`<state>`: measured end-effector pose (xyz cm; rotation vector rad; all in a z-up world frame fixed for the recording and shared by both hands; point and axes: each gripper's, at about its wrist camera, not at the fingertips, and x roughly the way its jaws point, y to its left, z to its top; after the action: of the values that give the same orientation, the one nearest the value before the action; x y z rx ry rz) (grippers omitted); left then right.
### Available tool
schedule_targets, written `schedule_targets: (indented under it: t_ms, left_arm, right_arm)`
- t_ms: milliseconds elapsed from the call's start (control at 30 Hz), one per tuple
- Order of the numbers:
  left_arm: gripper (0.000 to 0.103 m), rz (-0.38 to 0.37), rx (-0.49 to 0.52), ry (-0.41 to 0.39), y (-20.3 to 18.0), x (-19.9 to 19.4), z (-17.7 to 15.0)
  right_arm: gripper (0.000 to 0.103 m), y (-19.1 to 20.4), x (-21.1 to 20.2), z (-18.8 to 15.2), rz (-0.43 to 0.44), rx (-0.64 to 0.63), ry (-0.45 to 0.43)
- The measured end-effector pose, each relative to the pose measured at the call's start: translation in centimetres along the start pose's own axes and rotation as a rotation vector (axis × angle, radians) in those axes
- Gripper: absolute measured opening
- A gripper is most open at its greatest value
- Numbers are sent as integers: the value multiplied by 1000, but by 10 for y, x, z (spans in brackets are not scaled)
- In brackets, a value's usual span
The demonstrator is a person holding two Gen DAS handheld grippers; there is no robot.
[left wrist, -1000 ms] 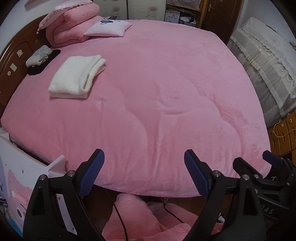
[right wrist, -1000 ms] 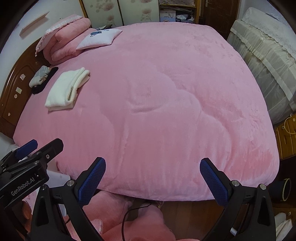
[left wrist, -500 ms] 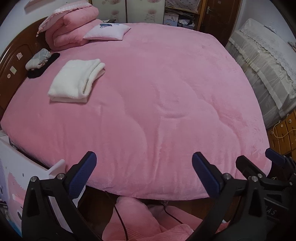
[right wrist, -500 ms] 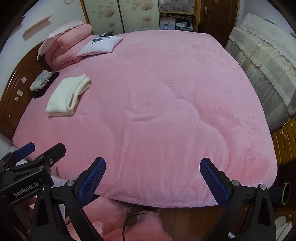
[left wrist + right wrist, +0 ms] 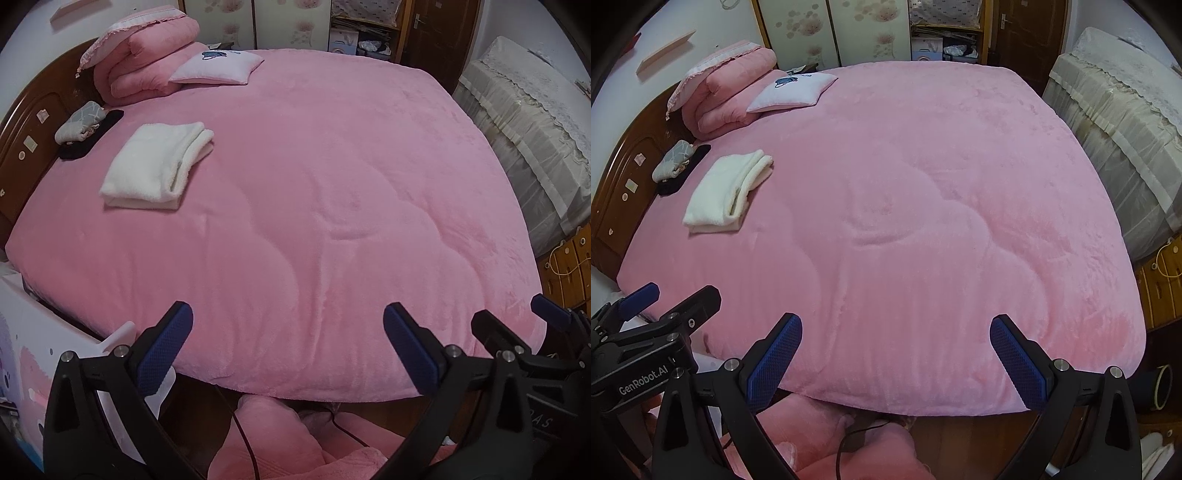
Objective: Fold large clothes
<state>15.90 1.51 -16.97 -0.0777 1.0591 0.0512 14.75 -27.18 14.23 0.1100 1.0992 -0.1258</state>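
Pink quilt: plush and quilted, it covers the whole bed from headboard to foot edge, smooth apart from shallow stitched curves near its middle.
Change from earlier: both cameras have drawn back and risen a little, so more of the far wall and wardrobe doors shows; nothing on the bed has shifted.
Covered furniture: draped in cream lace-edged cloth, it stands along the bed's right side.
Headboard: dark carved wood at the left, with small stickers on it.
Rolled pink bedding: stacked at the head of the bed, against the headboard corner.
Pink garment: heaped on the floor just below the foot edge, under both grippers; a dark cable crosses it.
Folded white garment: lies flat on the quilt's left part, well apart from both grippers.
Pale cushion: printed with a small blue figure, it leans on the rolled bedding.
Grey bundle: rests on a black item beside the headboard.
Left gripper: blue-padded fingers spread wide and holding nothing, it hovers over the foot edge of the quilt.
Right gripper: likewise spread wide and empty, it hovers just beside the left one over the same edge.
Obstruction: only the two grippers' black frames block the lower view.
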Motion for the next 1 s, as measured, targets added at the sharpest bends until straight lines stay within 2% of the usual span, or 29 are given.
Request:
schedule_targets:
  t_ms: [1000]
  left_arm:
    - [102, 13, 27, -26, -8, -1, 8]
  right_arm:
    - [103, -1, 6, 4, 7, 43, 22]
